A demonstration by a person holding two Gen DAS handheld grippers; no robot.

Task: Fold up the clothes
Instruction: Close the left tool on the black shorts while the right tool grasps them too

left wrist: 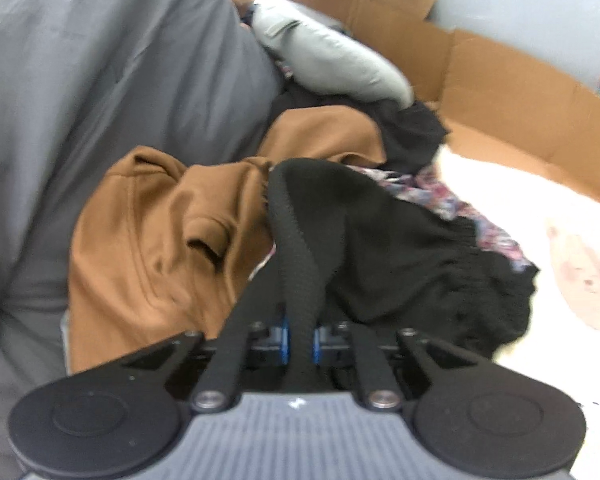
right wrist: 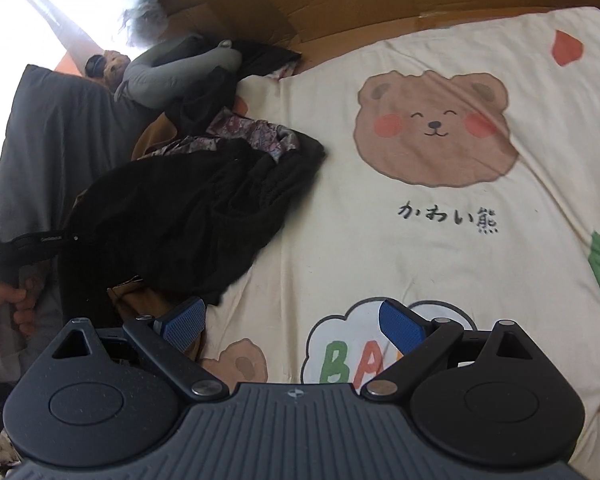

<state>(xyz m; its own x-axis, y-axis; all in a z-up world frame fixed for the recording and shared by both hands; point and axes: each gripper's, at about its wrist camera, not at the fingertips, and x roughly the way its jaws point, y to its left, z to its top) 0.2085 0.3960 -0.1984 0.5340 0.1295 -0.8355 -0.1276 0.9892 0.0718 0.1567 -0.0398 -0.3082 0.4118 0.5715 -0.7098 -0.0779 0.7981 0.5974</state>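
Cream bear-print bedspread (right wrist: 400, 240), clothes heaped along its left edge, cardboard (left wrist: 500, 80) behind.

Left gripper (left wrist: 299, 336) is pinched tight on a ribbed band of the black knit garment (left wrist: 400, 248), which drapes over the brown garment (left wrist: 148, 240) and a floral piece (left wrist: 452, 200), all beside the grey bedding (left wrist: 80, 80). Right gripper (right wrist: 292, 320) hovers over the spread just beside the black knit's hem, blue pads (right wrist: 402, 324) spread wide, holding nothing. At the right view's left edge, a hand (right wrist: 4, 312) grips the other handle.

Bear-print bedspread (right wrist: 420, 240) bears black garment (right wrist: 188, 216), seemingly others.
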